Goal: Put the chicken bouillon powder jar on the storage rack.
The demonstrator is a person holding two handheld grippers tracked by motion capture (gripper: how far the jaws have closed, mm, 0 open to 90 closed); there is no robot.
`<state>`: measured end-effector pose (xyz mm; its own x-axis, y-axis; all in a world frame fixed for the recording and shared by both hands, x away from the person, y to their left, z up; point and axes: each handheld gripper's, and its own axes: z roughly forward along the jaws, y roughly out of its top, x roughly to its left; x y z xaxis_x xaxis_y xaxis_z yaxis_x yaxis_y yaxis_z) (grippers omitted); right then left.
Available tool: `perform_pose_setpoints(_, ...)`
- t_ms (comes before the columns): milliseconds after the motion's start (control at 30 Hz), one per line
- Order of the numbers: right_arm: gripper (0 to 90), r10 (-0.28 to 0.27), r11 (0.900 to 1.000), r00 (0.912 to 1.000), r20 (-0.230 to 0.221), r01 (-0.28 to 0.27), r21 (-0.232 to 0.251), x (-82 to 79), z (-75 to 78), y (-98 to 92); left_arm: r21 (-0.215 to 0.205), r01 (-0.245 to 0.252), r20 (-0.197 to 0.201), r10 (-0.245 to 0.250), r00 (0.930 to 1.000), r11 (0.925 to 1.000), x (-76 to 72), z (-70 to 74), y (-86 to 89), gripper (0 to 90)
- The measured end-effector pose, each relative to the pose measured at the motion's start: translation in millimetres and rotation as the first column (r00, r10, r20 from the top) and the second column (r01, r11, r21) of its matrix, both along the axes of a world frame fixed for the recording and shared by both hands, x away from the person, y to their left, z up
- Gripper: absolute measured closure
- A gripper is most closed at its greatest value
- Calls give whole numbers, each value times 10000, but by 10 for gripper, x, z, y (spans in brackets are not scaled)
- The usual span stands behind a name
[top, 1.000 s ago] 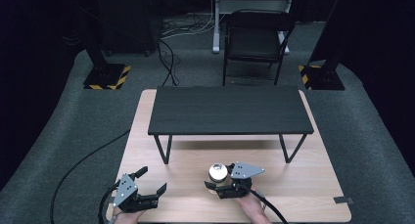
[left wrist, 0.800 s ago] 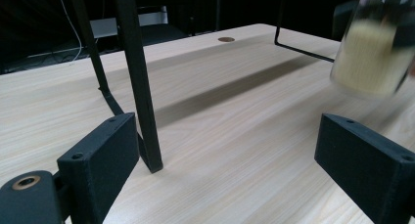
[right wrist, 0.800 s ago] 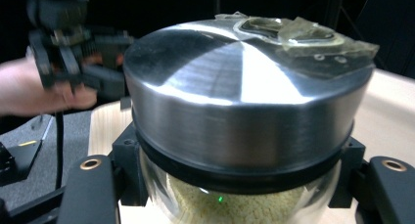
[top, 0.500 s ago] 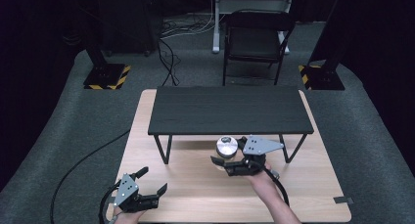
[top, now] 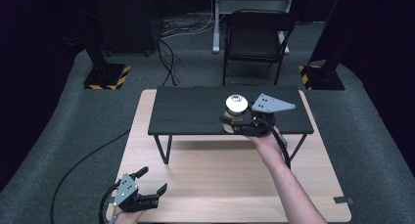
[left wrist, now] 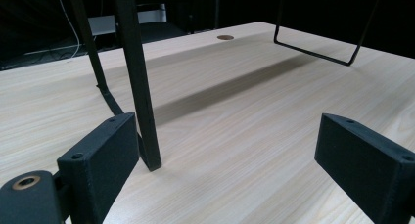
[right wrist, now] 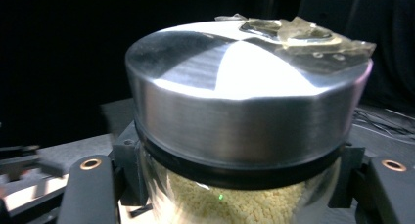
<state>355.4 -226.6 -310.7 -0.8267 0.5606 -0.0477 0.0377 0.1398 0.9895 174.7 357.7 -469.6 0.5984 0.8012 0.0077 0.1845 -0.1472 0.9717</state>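
Black right gripper [top: 234, 122], jaws pinching a glass jar [top: 236, 109] below its lid: jar upright, long axis vertical, brushed-metal lid [right wrist: 244, 82] pointing up (tape scrap on top), yellowish grains inside. Held over the black shelf [top: 191, 111], right of its centre. Left gripper [top: 152, 181], jaws spread with nothing between them, on the wooden table [top: 220, 180] at its near left corner, beside a shelf leg [left wrist: 139, 82].
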Motion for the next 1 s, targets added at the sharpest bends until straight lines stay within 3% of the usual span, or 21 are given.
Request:
perform_pose_setpoints(100, 306, -486, 9985, 9987, -132, 482, -268, 95, -8, 69, 4, 23, -28, -23, 10000, 10000, 8, 0, 2, 90)
perform_pose_setpoints(233, 306, -658, 9968, 9976, -206, 648, -461, 152, -25, 122, 7, 18, -22, -18, 10000, 10000, 6, -1, 2, 90)
perform_pose_setpoints(367, 300, -845, 9956, 9945, -617, 819, -449, 202, -16, 152, 12, 23, -18, -23, 10000, 10000, 1, 1, 2, 91)
perform_pose_setpoints(433, 277, -898, 9954, 9944, -557, 876, -394, 189, -17, 143, 5, 21, -19, -21, 10000, 10000, 0, 0, 1, 91)
perform_pose_setpoints(467, 217, -1175, 9924, 9923, -397, 1159, -412, 122, -4, 140, 3, 25, -7, -25, 10000, 10000, -2, 0, 2, 91)
perform_pose_setpoints(567, 197, -1057, 9939, 9935, -414, 1042, -372, 84, 8, 75, 19, 24, -20, -24, 10000, 10000, -1, 2, -2, 90)
perform_pose_setpoints(767, 148, -1230, 9911, 9924, 36, 1231, -514, -280, -121, -151, 59, 61, -6, -61, 10000, 10000, 1, 6, -11, 91)
perform_pose_setpoints(800, 132, -1198, 9915, 9923, 325, 1213, -475, -447, -248, -271, 71, 56, -15, -56, 10000, 10000, 2, 8, -14, 90)
perform_pose_setpoints(867, 126, -1151, 9924, 9926, 385, 1166, -395, -529, -322, -340, 62, 58, -20, -58, 10000, 10000, 0, 8, -18, 90)
perform_pose_setpoints(900, 109, -1111, 9935, 9929, 425, 1120, -189, -698, -487, -485, 72, 61, -14, -61, 10000, 10000, -2, 8, -23, 90)
perform_pose_setpoints(967, 107, -1040, 9945, 9941, 299, 1042, -56, -850, -655, -638, 80, 64, -21, -64, 10000, 9999, -1, 8, -32, 90)
perform_pose_setpoints(1000, 107, -1040, 9945, 9941, 299, 1042, -56, -850, -655, -638, 80, 64, -21, -64, 10000, 9999, -1, 8, -32, 90)
